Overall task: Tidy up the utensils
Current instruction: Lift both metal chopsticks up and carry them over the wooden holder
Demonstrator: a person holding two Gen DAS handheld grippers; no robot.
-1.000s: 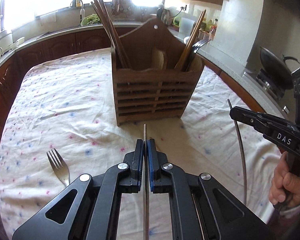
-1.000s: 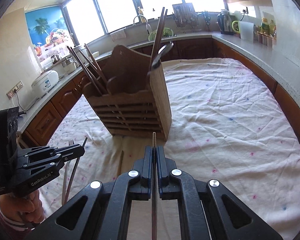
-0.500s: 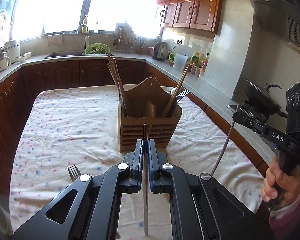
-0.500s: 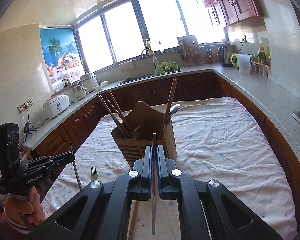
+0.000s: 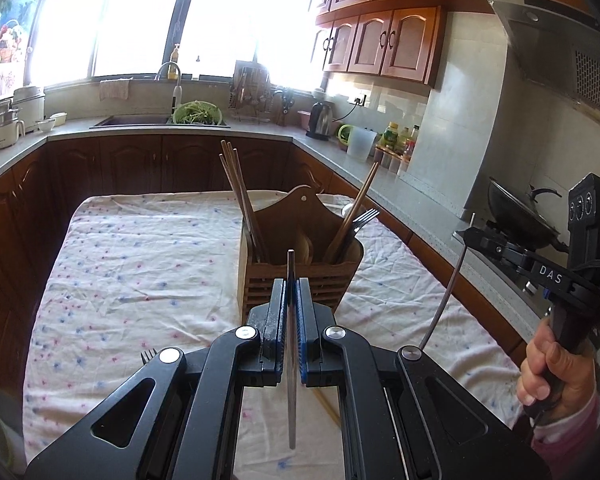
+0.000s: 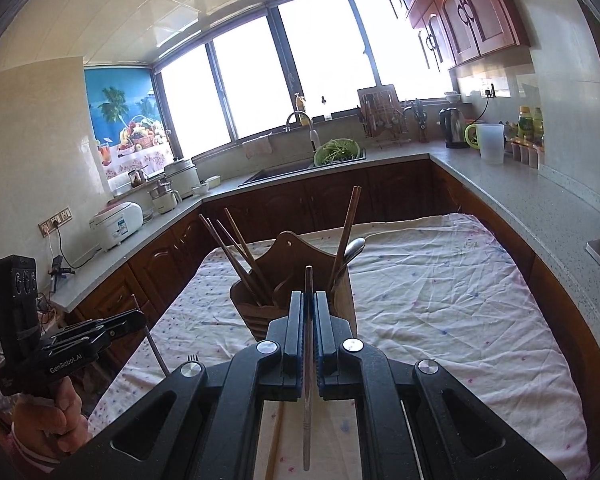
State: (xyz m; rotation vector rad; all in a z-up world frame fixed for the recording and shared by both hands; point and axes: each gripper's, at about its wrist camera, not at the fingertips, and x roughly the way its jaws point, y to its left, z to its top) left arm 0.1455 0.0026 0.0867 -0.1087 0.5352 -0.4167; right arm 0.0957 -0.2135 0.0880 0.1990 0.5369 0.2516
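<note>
Metal chopstick [image 5: 291, 380] clamped in left tongs [image 5: 291, 286], second one [image 6: 307, 380] clamped in right tongs [image 6: 308, 298], both held above the cloth-covered table [image 5: 140, 264] just short of the wooden utensil holder [image 5: 300, 240]

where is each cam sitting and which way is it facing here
Left wrist: sits on the left hand-held gripper, looking forward and down over its shut fingers at the wooden utensil holder; the right hand-held gripper and its hand show at right.
Right wrist: sits on the right hand-held gripper, facing the same holder; the left hand-held gripper and its hand show at left.
Shared: holder, floral tablecloth, sink counter, one metal chopstick per gripper.
</note>
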